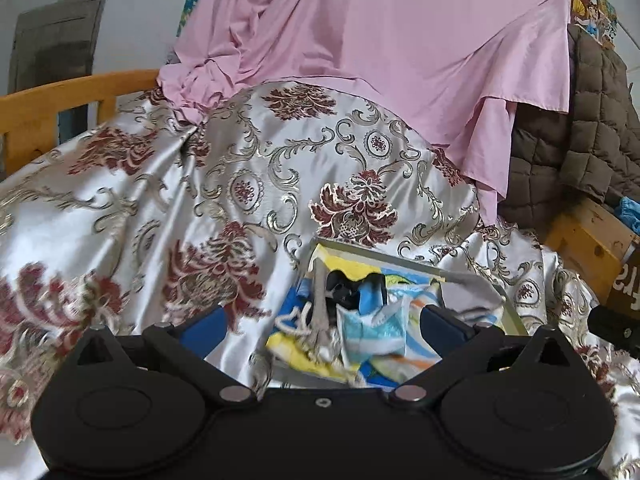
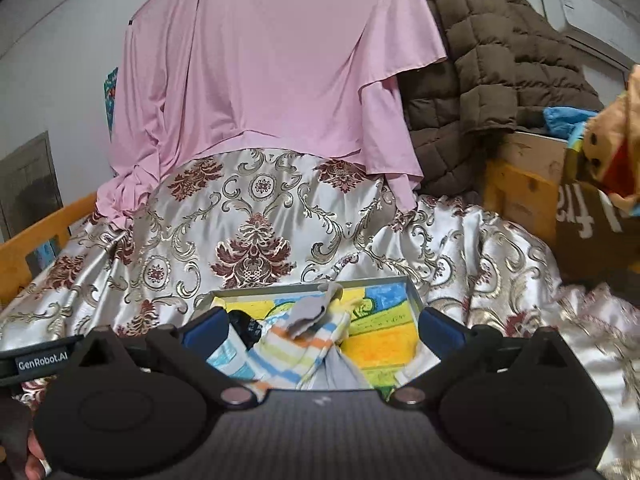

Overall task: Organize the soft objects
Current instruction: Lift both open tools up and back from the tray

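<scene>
Both claws are held spread and empty, the left claw [image 1: 322, 322] and right claw [image 2: 322, 322], with the tray [image 2: 414, 292] of socks [image 2: 296, 346] (apparently loose) just ahead, between the fingers.

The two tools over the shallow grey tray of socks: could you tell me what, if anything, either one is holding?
Nothing: the left tool and right tool both stand open above the socks, gripping none.

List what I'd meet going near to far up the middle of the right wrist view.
Striped sock → grey-rimmed box with the colourful picture bottom → floral satin bedspread → pink sheet hanging behind. The open right tool straddles the socks without touching them.
</scene>
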`<action>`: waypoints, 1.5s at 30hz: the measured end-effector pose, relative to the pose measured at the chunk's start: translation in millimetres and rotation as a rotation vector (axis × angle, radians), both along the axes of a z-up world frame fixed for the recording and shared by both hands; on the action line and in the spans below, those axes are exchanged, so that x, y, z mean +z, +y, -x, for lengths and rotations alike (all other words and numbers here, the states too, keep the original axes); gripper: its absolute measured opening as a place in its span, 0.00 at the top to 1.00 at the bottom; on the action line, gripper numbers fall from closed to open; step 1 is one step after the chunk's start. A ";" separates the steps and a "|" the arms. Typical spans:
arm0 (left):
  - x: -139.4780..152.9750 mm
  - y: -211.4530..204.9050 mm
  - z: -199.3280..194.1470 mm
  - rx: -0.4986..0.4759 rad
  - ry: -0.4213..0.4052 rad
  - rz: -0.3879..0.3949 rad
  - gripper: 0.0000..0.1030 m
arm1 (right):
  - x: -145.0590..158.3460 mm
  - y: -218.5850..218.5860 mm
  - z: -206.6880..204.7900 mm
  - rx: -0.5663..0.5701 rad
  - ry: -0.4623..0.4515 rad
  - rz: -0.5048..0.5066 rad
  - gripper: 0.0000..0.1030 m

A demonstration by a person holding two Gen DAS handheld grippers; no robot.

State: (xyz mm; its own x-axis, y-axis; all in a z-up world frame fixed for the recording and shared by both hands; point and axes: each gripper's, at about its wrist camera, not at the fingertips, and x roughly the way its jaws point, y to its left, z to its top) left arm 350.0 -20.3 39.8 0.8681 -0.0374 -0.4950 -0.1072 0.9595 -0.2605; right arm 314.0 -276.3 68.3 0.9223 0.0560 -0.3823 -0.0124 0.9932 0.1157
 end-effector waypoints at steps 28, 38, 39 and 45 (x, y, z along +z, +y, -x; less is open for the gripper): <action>7.0 -1.8 179.1 -0.036 -0.046 -0.103 0.01 | -15.0 13.2 152.3 -0.005 0.074 -0.088 0.00; 5.1 9.4 203.5 -0.020 -0.036 -0.087 0.01 | -27.8 17.8 176.9 -0.003 0.101 -0.120 0.00; 4.8 9.7 205.2 -0.022 -0.033 -0.087 0.01 | -28.3 18.7 179.4 -0.004 0.099 -0.117 0.00; 0.7 8.1 212.5 -0.027 -0.017 -0.122 0.01 | -30.7 28.1 193.1 -0.009 0.067 -0.073 0.00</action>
